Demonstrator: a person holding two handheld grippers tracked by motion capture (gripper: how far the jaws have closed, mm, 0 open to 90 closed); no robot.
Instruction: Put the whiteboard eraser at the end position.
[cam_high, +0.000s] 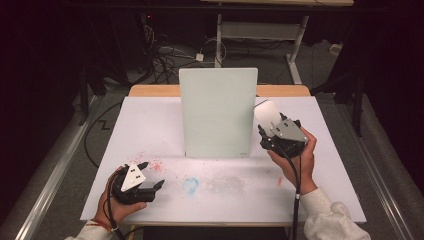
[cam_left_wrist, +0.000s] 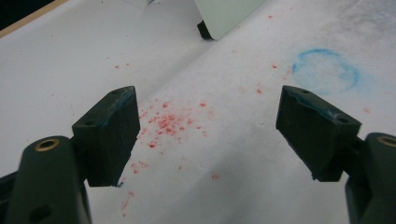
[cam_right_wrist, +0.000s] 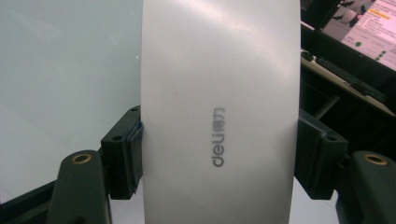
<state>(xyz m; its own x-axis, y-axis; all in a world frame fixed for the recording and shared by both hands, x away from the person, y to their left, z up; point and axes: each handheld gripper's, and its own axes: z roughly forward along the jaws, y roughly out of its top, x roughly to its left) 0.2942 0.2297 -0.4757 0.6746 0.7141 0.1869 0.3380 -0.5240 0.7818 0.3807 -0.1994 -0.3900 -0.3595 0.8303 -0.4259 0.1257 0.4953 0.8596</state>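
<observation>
A pale upright board stands on the white table sheet; it also shows as the pale board left of the eraser. My right gripper is shut on a white eraser at the board's right edge. Up close, the eraser marked "deli" sits clamped between both black jaws of the right gripper. At the front left, the left gripper rests low over the sheet. Its jaws stand wide apart with nothing between them, as the left gripper shows over red specks.
A faint blue ring marks the sheet near the front middle, seen also as the blue ring. Red smudges lie by the left gripper. Behind the table are a desk frame and floor cables.
</observation>
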